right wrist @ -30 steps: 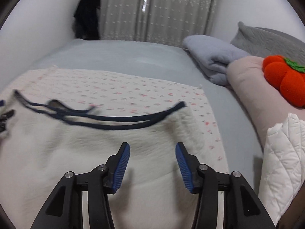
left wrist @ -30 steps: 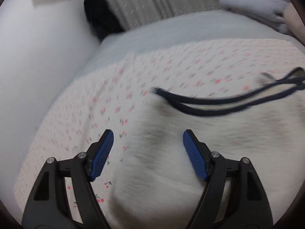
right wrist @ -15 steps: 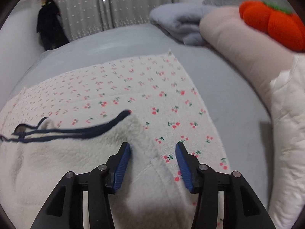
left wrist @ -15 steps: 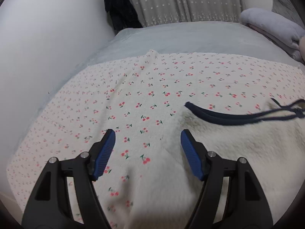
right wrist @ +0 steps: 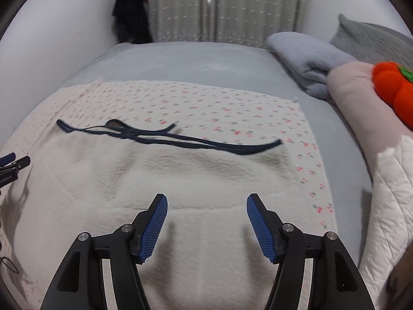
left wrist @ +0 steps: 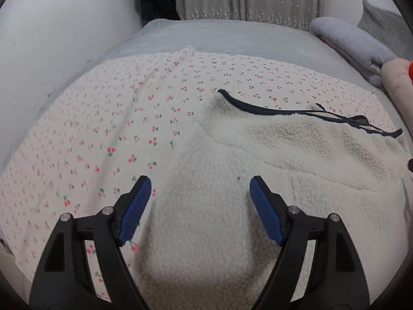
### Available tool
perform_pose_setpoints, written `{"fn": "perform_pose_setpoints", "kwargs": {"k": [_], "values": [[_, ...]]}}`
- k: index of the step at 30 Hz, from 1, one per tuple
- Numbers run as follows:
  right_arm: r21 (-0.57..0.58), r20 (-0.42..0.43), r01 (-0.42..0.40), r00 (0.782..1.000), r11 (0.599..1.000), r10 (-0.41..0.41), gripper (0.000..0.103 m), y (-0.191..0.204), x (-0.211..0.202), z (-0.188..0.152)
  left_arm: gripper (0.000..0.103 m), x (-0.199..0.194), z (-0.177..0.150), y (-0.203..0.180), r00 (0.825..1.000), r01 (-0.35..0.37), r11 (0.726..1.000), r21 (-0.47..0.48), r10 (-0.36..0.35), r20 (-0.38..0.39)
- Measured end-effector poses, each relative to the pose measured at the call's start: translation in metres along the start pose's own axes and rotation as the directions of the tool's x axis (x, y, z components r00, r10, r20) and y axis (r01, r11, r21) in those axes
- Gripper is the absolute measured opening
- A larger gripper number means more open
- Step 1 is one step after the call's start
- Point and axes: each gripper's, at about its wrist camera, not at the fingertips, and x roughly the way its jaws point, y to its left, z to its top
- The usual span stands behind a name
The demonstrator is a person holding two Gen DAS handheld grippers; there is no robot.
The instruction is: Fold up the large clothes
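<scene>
Fleece garment (left wrist: 258, 155), cream with navy trim, lies flat on the cherry-print sheet (left wrist: 103, 129). Left wrist view: my left gripper (left wrist: 200, 206) has just widened and holds nothing. Right wrist view: my right gripper (right wrist: 206, 219) has just opened above the garment, empty. I judge one fold released; regrasp follows.

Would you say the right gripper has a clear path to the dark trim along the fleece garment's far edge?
Probably yes: the right gripper is open and nothing lies on the fleece garment before the dark trim.
</scene>
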Motion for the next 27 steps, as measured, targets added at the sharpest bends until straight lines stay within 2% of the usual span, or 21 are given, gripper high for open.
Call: {"fn": "perform_pose_setpoints", "kwargs": {"k": [6,10,11,12,13,14,15,16,19,22,23,25,27], "values": [[0.001,-0.054,-0.096,0.994,0.995,0.096,0.066,0.020,0.045,0.032,0.083,0.020,-0.015,0.012,0.999,0.031,0.997,-0.074,-0.032,-0.012],[-0.006,-0.122,-0.103,0.987,0.995,0.101,0.066,0.035,0.083,0.043,0.088,0.027,-0.020,0.019,0.998,0.063,0.989,-0.132,-0.063,0.006],[0.001,-0.152,-0.095,0.984,0.995,0.094,0.064,0.037,0.097,0.043,0.089,0.028,-0.022,0.021,0.997,0.073,0.987,-0.143,-0.072,0.007],[0.000,-0.156,-0.083,0.984,0.997,0.082,0.052,0.040,0.103,0.041,0.089,0.029,-0.023,0.024,0.996,0.085,0.984,-0.157,-0.085,0.009],[-0.007,-0.143,-0.072,0.987,0.997,0.070,0.036,0.042,0.104,0.039,0.089,0.030,-0.023,0.027,0.995,0.104,0.979,-0.174,-0.104,0.009],[-0.020,-0.120,-0.072,0.990,0.997,0.069,0.028,0.045,0.101,0.037,0.089,0.031,-0.024,0.029,0.993,0.119,0.976,-0.185,-0.119,0.010],[-0.043,-0.081,-0.055,0.995,0.998,0.051,0.014,0.050,0.093,0.035,0.089,0.032,-0.024,0.031,0.991,0.131,0.972,-0.193,-0.132,0.011],[-0.055,-0.049,-0.038,0.998,0.998,0.035,0.010,0.052,0.084,0.033,0.089,0.032,-0.025,0.032,0.990,0.142,0.969,-0.201,-0.141,0.016],[-0.081,0.108,0.019,0.994,0.997,-0.010,0.008,0.057,0.052,0.028,0.089,0.031,-0.027,0.033,0.989,0.148,0.967,-0.207,-0.142,0.041],[-0.084,0.217,0.097,0.973,0.992,-0.077,0.008,0.061,0.039,0.031,0.090,0.030,-0.028,0.031,0.993,0.108,0.972,-0.209,-0.098,0.059],[-0.090,0.213,0.107,0.973,0.990,-0.086,0.008,0.061,0.043,0.036,0.091,0.032,-0.028,0.030,0.995,0.088,0.974,-0.207,-0.078,0.056],[-0.098,0.074,0.093,0.994,0.991,-0.086,0.011,0.058,0.078,0.044,0.094,0.038,-0.027,0.030,0.998,0.060,0.975,-0.214,-0.052,0.044],[-0.077,-0.060,0.048,0.997,0.996,-0.052,0.015,0.052,0.105,0.045,0.095,0.043,-0.026,0.035,0.998,0.067,0.970,-0.235,-0.064,0.021]]}}
